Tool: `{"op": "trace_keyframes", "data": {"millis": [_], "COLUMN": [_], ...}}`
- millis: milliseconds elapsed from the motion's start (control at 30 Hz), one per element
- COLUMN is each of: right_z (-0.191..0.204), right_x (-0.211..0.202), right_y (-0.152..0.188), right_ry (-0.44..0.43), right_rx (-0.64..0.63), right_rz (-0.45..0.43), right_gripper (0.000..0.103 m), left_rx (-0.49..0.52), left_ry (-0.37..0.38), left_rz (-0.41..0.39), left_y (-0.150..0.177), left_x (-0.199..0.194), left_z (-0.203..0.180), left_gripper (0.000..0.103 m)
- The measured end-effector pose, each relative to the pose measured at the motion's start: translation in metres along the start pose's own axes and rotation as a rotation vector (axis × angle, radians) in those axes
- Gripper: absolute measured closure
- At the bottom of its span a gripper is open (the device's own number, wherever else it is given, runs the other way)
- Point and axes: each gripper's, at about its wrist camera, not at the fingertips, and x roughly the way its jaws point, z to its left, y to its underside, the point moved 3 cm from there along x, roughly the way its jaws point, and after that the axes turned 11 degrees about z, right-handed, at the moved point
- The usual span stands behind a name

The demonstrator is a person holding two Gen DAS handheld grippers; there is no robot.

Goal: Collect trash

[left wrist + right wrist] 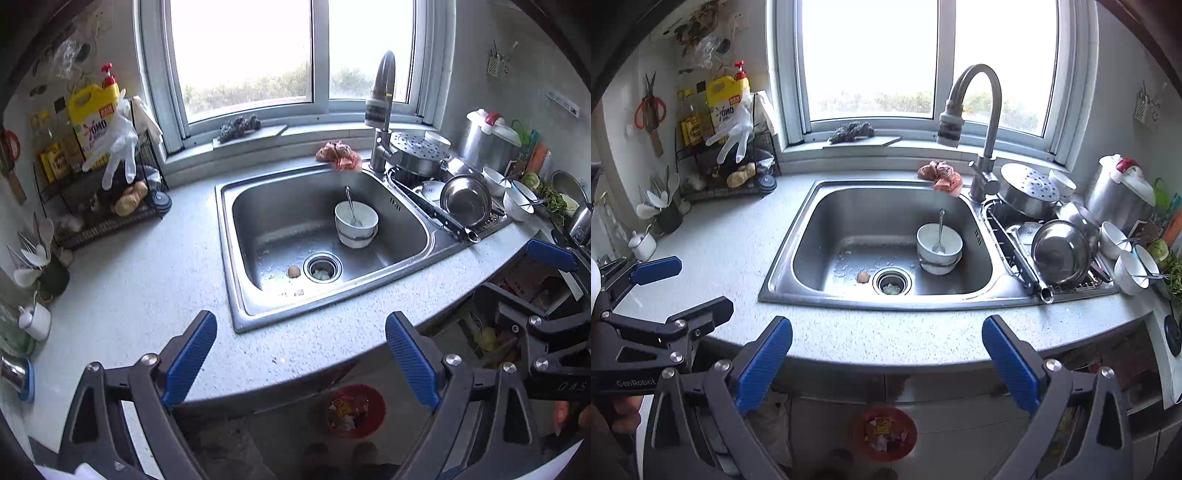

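Both claws hang above the near edge of the tabletop [738,258], looking down into the sink [812,295]. The left claw [301,360] has its blue pads spread wide apart with nothing between them; the right claw [886,363] is spread just as wide and is also empty.

In the sink basin, an eggshell [863,277] lies just beside the drain [892,282], at its 9 o'clock in the right wrist view. Pale scraps sit in the drain's strainer, and small crumbs are scattered on the basin floor toward 10 o'clock from it. Stacked white bowls [939,248] with a spoon [940,230] stand at about 2 o'clock from the drain.

On the floor below the tabletop edge, a red bin [885,432] holds wrappers and scraps; it shows between the pads of each claw. A crumpled pink rag [940,173] rests on the sink's far rim, beside the tap [984,147].
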Motion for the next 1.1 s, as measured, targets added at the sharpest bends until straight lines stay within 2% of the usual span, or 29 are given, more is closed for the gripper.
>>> {"op": "trace_keyframes", "data": {"millis": [133,300,500,767,967,1100], "right_z": [0.010,0.018,0.031,0.047,0.050,0.052], "right_x": [-0.019,-0.029,-0.033,-0.033,-0.024,-0.024], "right_y": [-0.019,-0.027,-0.021,-0.014,-0.007,-0.005], "right_ry": [0.022,0.078,0.111,0.130,0.136,0.137], "right_rx": [0.066,0.129,0.165,0.192,0.203,0.213], "right_rz": [-0.052,-0.104,-0.100,-0.067,-0.017,-0.013], "right_gripper": [0.000,0.000,0.000,0.000,0.000,0.000], "left_rx": [0.042,0.080,0.121,0.135,0.157,0.156], "left_ry": [0.027,0.045,0.048,0.122,0.125,0.139], "left_rz": [-0.061,-0.127,-0.153,-0.086,-0.037,-0.019], "left_y": [-0.029,-0.048,-0.041,-0.023,-0.013,-0.011], "left_x": [-0.025,-0.048,-0.058,-0.046,-0.035,-0.032], "left_z": [0.008,0.022,0.035,0.048,0.050,0.051], "left_gripper": [0.011,0.011,0.011,0.011,0.011,0.011]}}
